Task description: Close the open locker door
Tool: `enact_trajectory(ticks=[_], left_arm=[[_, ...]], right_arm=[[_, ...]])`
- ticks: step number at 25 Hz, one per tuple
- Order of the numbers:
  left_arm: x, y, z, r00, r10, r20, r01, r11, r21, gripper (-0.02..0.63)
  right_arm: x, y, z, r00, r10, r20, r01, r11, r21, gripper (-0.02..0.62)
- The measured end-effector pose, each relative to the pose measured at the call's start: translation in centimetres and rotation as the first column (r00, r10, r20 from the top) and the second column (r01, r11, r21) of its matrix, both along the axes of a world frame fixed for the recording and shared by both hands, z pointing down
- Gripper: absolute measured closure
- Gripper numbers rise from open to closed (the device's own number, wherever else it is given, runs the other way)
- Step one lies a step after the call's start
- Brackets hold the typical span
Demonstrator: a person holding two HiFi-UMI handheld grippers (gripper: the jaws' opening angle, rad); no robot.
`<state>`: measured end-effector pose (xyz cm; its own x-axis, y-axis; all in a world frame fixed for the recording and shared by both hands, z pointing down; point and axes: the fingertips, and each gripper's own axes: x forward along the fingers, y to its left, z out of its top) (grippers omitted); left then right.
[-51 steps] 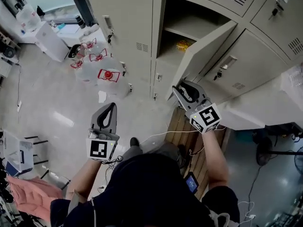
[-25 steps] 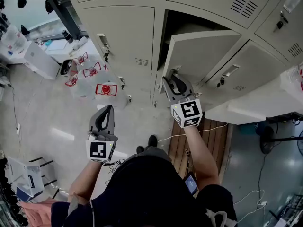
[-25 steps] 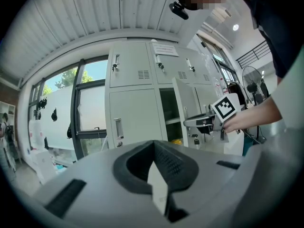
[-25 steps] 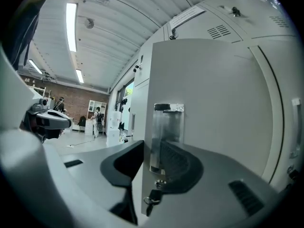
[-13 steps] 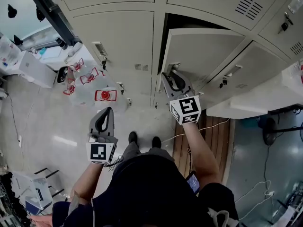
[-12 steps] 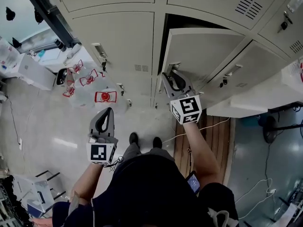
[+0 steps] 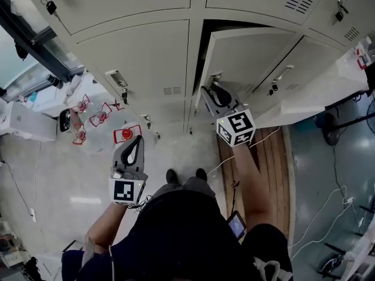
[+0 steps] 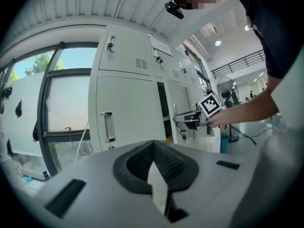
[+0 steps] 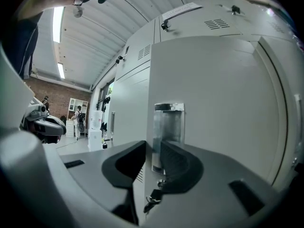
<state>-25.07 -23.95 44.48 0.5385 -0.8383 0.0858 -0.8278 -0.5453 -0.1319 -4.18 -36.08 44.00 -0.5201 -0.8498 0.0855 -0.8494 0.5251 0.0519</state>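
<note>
Locker door point(image 7: 252, 51) is mostly swung in but ajar, with a dark gap along its top and left free edge. Right gripper point(image 7: 212, 91) fingers pinch that edge beside the handle. Left gripper point(image 7: 137, 139) fingers are together and empty. To do: final push flush.

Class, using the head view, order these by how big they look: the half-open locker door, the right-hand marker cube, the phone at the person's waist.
1. locker door, largest.
2. marker cube, which is nearer the camera, so it looks bigger than it is.
3. phone, smallest and partly hidden.
</note>
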Motion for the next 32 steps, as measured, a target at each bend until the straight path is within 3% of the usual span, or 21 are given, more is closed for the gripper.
enact_trajectory(ticks=[5,11,15,20,29,32], left_arm=[[0.3,-0.9,-0.1,0.999,0.036,-0.007,-0.036,0.999,0.007,0.604],[0.9,-2.1,-0.2,1.0,0.014,-0.013,-0.014,1.0,-0.004,0.604],[1.1,-2.4,0.4,1.0,0.008,0.023,-0.007,1.0,-0.029,0.603],[1.5,-3.1,-0.2,1.0,-0.003,-0.014,0.002,1.0,-0.015,0.604],[1.0,-3.8,0.8,1.0,-0.002,0.02,0.003,0.999,-0.044,0.604],[1.3,-4.2,0.2,1.0,-0.002,-0.004,0.001,1.0,-0.027,0.604]], right_arm=[[0.0,-0.2,0.0,1.0,0.015,-0.008,-0.015,1.0,-0.005,0.511],[0.1,-0.4,-0.1,0.999,-0.042,0.027,0.042,0.999,-0.01,0.514],[0.1,-0.6,-0.1,0.997,-0.056,0.06,0.057,0.998,-0.01,0.517],[0.0,-1.0,-0.2,0.998,-0.043,0.038,0.043,0.999,0.009,0.52],[0.0,-1.6,-0.2,0.998,-0.025,0.06,0.023,0.999,0.038,0.518],[-0.1,-1.7,-0.2,1.0,0.009,0.015,-0.01,0.998,0.06,0.517]])
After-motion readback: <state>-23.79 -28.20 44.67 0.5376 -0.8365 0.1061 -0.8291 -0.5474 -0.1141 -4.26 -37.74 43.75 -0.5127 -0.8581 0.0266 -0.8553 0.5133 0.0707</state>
